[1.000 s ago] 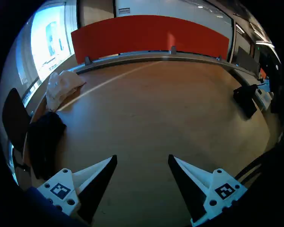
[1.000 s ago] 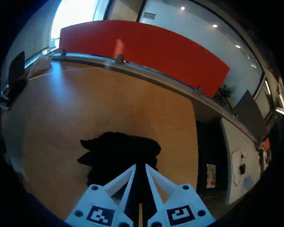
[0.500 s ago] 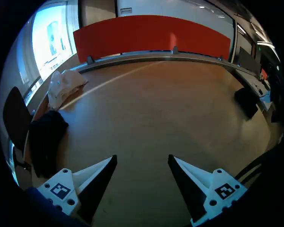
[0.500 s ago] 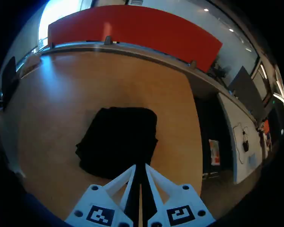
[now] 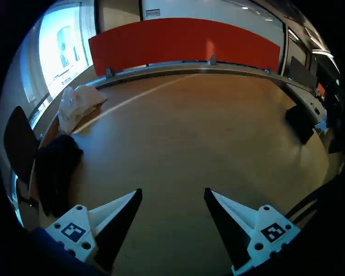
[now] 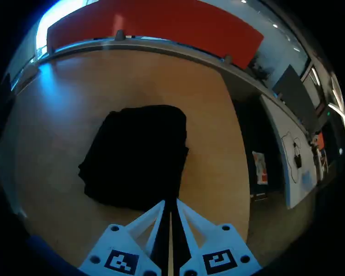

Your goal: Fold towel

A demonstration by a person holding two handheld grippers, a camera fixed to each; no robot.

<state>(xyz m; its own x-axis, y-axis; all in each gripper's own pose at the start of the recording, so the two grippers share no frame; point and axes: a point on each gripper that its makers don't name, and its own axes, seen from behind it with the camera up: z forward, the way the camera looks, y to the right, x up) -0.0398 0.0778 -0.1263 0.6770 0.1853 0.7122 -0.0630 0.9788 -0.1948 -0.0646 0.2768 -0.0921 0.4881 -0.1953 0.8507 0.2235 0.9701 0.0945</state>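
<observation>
The dark towel lay flat by the surface's right edge, soft and limp. The right gripper fingers were pinched on its near corner. The left gripper fingers gaped wide and empty, and should take a neighbouring corner.

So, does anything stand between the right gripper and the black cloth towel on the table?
Nothing visible does: the right gripper, jaws closed, sits at the near edge of the black cloth towel on the wooden table.
</observation>
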